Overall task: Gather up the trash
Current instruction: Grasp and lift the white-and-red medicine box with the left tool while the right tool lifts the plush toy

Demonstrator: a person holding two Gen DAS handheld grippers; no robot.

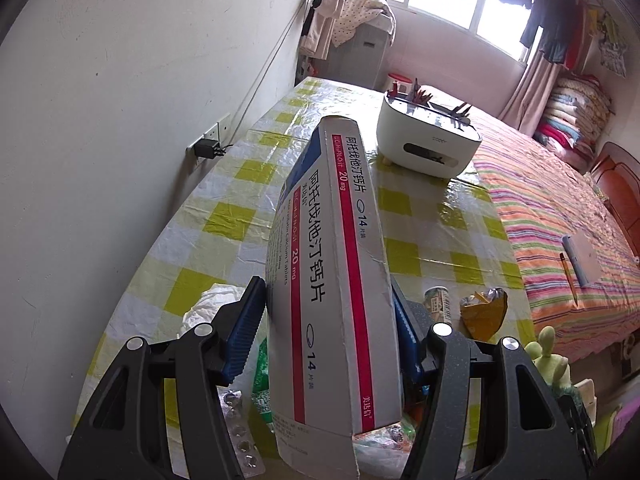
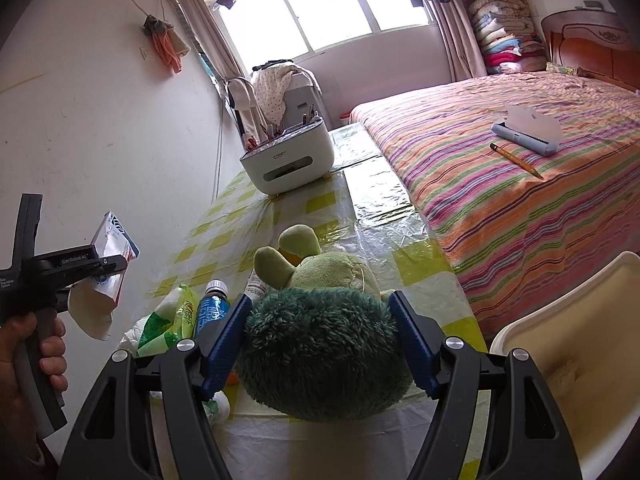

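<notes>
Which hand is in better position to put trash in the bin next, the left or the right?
Left, probably: the left gripper already holds the medicine box. The right gripper has its fingers around a plush toy, not trash.

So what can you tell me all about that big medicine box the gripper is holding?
The medicine box is a long grey-white cardboard carton with a pink-red stripe, a blue corner and printed Chinese letters. One end flap hangs open, and the cardboard looks slightly creased. It is lifted off the checked tablecloth, and the left gripper presses its blue pads on both sides.
</notes>
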